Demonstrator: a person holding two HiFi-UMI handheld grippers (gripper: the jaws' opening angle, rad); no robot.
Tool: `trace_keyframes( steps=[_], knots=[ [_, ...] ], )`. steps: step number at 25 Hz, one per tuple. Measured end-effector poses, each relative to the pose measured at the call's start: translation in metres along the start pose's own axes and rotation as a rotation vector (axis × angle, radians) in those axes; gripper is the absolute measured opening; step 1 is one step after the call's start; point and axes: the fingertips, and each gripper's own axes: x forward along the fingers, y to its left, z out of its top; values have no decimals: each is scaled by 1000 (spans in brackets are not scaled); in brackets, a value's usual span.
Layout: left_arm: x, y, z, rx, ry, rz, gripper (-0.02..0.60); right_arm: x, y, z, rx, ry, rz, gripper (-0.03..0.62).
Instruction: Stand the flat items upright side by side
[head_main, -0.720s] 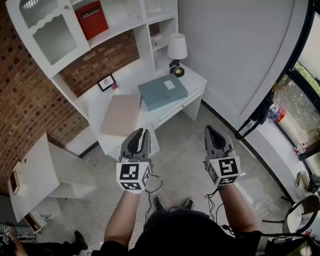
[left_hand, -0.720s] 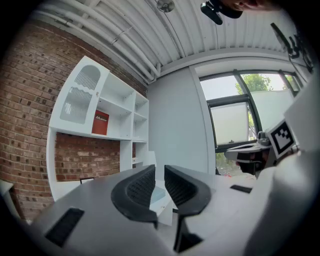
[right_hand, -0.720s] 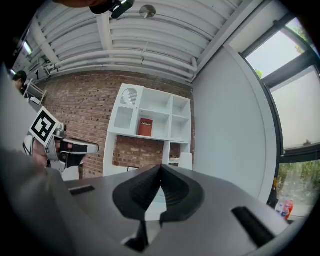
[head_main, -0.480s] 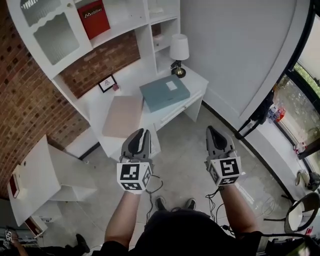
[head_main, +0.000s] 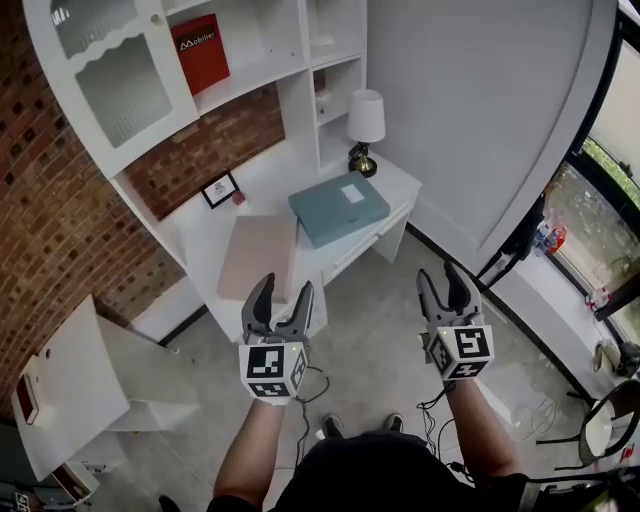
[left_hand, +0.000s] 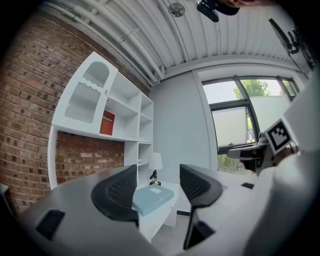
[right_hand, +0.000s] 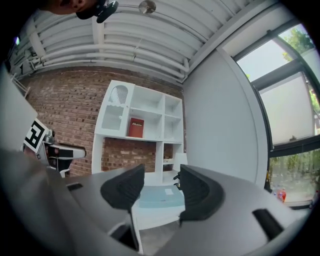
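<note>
Head view, Sam: where are the flat items lying?

Both are lying flat on the white table (head_main: 205, 240), Jo. The teal box (head_main: 338, 208) is sitting on the right part, near the lamp (head_main: 366, 125). The tan board (head_main: 258, 257) is lying just beside it on the left, reaching toward the front edge. Whether their corners are touching, I am not managing to tell.

And the grippers?

The left gripper (head_main: 283, 290) and the right gripper (head_main: 444, 275) are both being held out level over the floor (head_main: 370, 330), pointing toward the table, side by side and well apart from each other. From this angle the left one's tips are overlapping the table's front edge, just below the tan board. The right one is hanging over the floor off the table's right corner.

Are they gripping anything?

No. Left gripper view is showing its jaws standing wide apart with nothing in them; the teal box is only appearing far off in the gap. Right gripper view is showing much the same: jaws parted, somewhat less wide, empty, with the box and table framed between them in the distance.

Anything else around?

A red book (head_main: 200, 52) is standing on the shelf (head_main: 250, 75) above the table, and a small frame (head_main: 220, 189) is standing at the back of the table by the brick wall (head_main: 60, 200).
</note>
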Motion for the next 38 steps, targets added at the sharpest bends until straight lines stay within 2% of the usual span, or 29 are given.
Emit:
trace_keyframes(
  steps=[4, 12, 16, 26, 38],
  knots=[
    [-4, 21, -5, -17, 1, -34, 261, 4, 7, 0, 26, 2, -38, 249],
    [10, 43, -12, -36, 3, -68, 261, 22, 5, -14, 171, 50, -64, 253],
    [31, 47, -18, -30, 19, -65, 261, 42, -5, -27, 171, 71, -70, 256],
    [114, 59, -18, 3, 61, -10, 261, 129, -54, -52, 236, 93, -28, 256],
    [227, 38, -14, 27, 117, 54, 261, 223, -141, -79, 322, 130, 24, 256]
  ],
)
